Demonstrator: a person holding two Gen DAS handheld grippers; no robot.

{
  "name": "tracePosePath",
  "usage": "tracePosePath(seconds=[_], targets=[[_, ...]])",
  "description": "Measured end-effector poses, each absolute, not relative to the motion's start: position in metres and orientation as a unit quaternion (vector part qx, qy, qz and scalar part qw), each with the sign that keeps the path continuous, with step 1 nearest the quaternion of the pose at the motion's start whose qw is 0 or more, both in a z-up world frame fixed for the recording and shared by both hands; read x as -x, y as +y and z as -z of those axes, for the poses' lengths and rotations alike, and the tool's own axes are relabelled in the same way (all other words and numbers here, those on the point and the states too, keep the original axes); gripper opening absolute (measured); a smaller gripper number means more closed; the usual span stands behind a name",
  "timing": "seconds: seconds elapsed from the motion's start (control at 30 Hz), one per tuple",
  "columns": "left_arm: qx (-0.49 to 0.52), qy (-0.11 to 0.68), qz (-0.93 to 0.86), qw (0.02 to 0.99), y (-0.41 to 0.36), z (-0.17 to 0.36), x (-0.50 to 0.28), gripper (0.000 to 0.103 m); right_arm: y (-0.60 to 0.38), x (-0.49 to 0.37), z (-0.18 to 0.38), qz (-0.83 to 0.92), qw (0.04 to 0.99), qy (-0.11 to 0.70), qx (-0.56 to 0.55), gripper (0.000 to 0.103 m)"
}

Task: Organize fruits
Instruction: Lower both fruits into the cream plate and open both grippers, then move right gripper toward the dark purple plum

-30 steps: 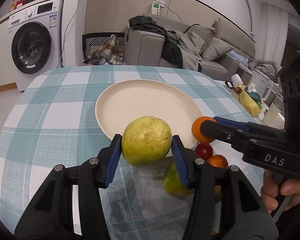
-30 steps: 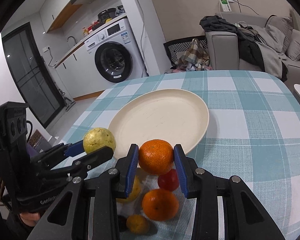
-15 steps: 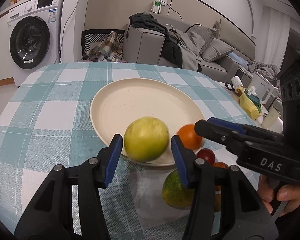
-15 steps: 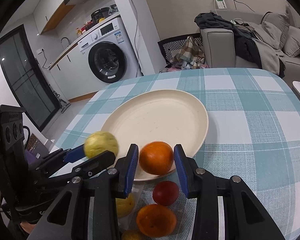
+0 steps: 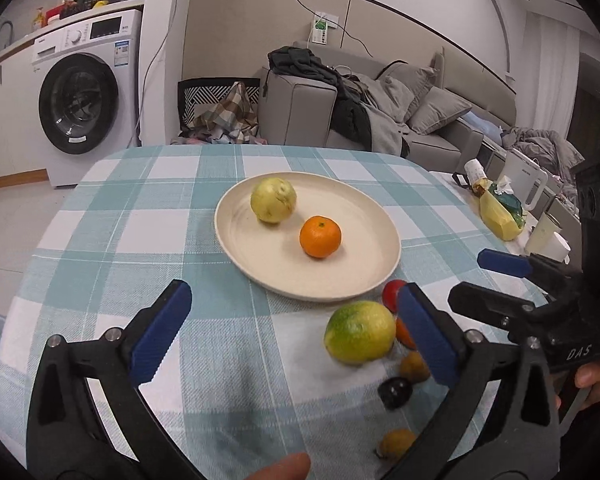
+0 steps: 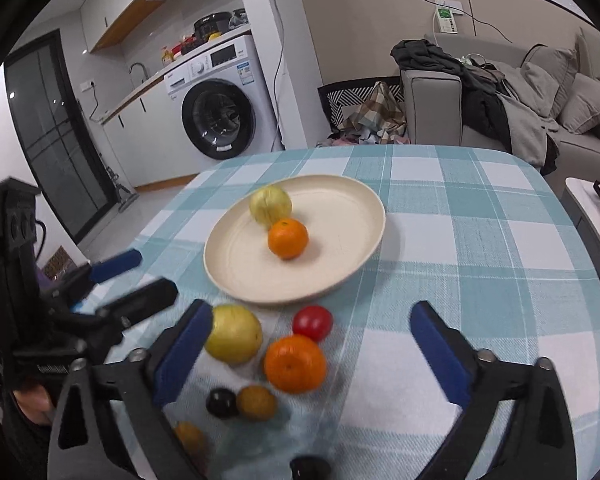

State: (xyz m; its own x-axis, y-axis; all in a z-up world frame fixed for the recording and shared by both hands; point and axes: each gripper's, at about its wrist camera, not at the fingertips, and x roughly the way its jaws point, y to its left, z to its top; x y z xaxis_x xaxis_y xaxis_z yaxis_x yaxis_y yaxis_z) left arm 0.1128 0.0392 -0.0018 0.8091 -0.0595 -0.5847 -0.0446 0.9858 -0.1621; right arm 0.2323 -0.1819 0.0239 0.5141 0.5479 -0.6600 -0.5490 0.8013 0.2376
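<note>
Green citrus (image 5: 359,337), tomato (image 6: 312,322) before plate (image 5: 364,284); both tools opening, empty.

Left gripper (image 5: 292,332): was clamped on the guava; jaws now opening wide, nothing between the pads.
Right gripper (image 6: 312,350): was clamped on the orange; jaws now opening wide, gripping nothing.
Guava (image 5: 273,200): out of the left jaws, now lying on the plate (image 5: 364,280), far side.
Orange (image 5: 320,237): out of the right jaws, now on the plate, just beside the guava.
Both grippers: pulled back from the plate toward the loose fruit on the cloth.
</note>
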Motion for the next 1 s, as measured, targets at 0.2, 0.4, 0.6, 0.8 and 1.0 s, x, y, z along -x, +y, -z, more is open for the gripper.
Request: tracePosePath(seconds=[0.2,0.4,0.6,0.8,1.0], targets=[[0.067,0.310,0.006,0.948,0.029,-0.007,-0.081,0.103,-0.193,-0.209,-0.023,-0.321,0.868,0.379,0.004,0.103],[0.079,0.306,0.013,0.949,0.022,-0.014,-0.058,0.102,-0.203,-0.192,-0.023,-0.311,0.872,0.378,0.011,0.103],[0.079,0.310,0.018,0.947,0.016,-0.010,-0.045,0.102,-0.215,-0.181,-0.018,-0.303,0.873,0.383,0.011,0.103],[0.074,0.320,0.024,0.944,0.008,0.000,-0.041,0.102,-0.224,-0.174,-0.011,-0.301,0.871,0.389,0.003,0.103],[0.066,0.326,0.021,0.943,0.005,0.009,-0.039,0.102,-0.226,-0.172,-0.001,-0.302,0.867,0.397,0.016,0.103]])
